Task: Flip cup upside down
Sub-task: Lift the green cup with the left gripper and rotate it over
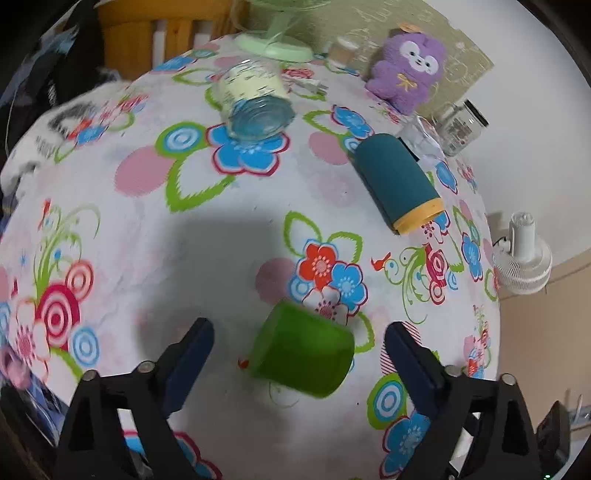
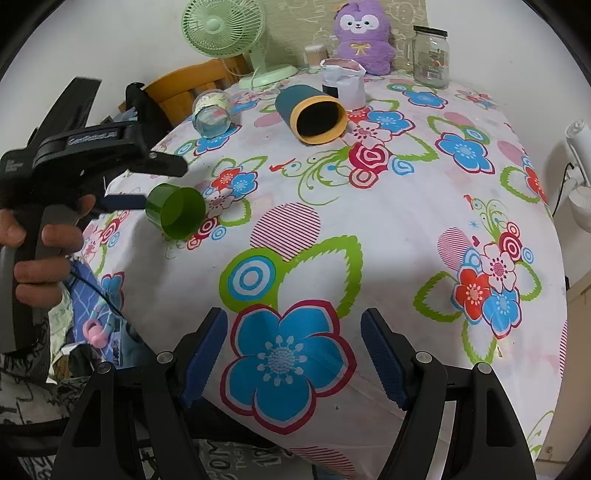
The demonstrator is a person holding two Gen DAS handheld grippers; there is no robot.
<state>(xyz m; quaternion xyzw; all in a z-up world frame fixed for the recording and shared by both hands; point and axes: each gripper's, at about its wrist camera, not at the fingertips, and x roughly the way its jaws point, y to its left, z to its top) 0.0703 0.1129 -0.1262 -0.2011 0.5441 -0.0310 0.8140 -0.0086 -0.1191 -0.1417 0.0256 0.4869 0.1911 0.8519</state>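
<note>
A green plastic cup (image 1: 303,350) lies on its side on the flowered tablecloth, between the open jaws of my left gripper (image 1: 299,332), which does not touch it. In the right wrist view the green cup (image 2: 177,212) shows its open mouth, with the left gripper (image 2: 125,184) just behind it at the table's left edge. A teal cup with a yellow rim (image 1: 397,181) (image 2: 314,114) and a clear glass cup (image 1: 255,107) (image 2: 212,112) also lie on their sides farther back. My right gripper (image 2: 293,354) is open and empty over the table's near edge.
At the back stand a green desk fan (image 2: 229,37), a purple plush toy (image 2: 364,35), a glass jar (image 2: 430,55), a white paper pouch (image 2: 341,83) and a small container (image 2: 314,53). A wooden chair (image 2: 184,92) is at the left, a white fan (image 1: 524,254) at the right.
</note>
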